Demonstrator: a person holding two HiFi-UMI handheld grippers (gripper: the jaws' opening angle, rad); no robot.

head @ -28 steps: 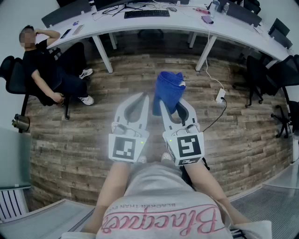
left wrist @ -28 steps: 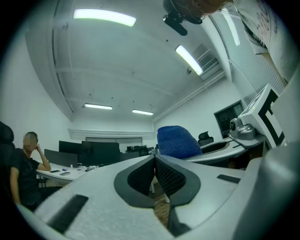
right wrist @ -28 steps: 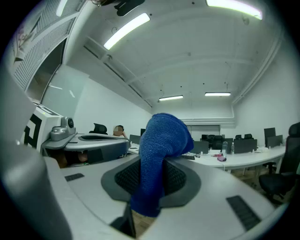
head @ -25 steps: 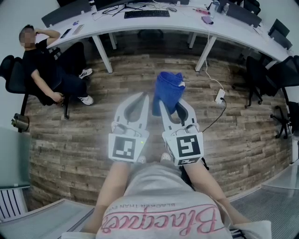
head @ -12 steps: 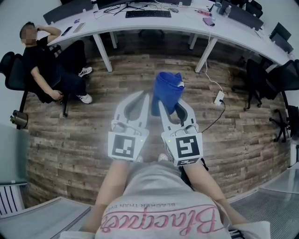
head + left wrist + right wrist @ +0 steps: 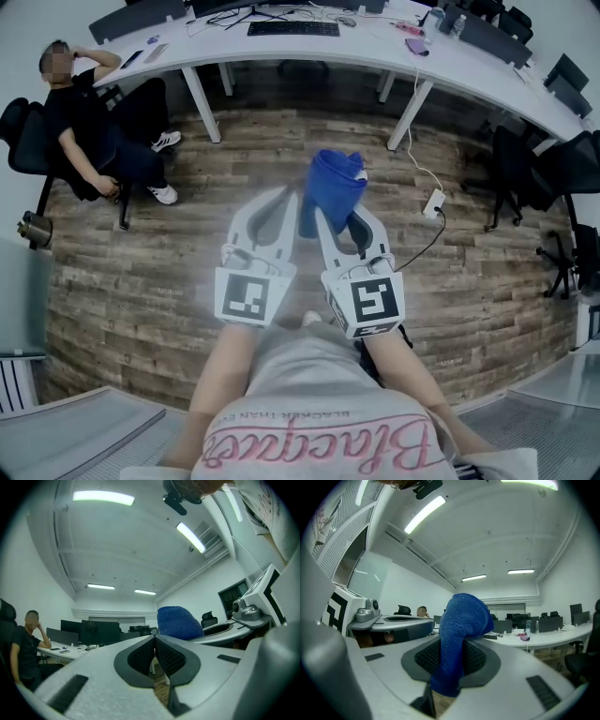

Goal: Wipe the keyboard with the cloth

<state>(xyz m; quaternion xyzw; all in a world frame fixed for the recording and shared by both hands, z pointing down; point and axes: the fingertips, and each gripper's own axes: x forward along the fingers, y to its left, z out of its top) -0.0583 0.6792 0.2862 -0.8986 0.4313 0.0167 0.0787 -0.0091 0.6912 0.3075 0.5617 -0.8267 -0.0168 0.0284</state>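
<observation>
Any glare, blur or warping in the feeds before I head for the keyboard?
Head view: fisheye bows the wooden floor planks; black keyboard small at the top edge; pale haze round the left tongs and right tongs. Left gripper view: dark corners, ceiling strip light blooms. Right gripper view: same dark corners; blue terry cloth sharp, weave legible.

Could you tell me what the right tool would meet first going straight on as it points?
Nothing nearby: the right tool, shut on the cloth, points toward the white desk, probably near the keyboard.
</observation>
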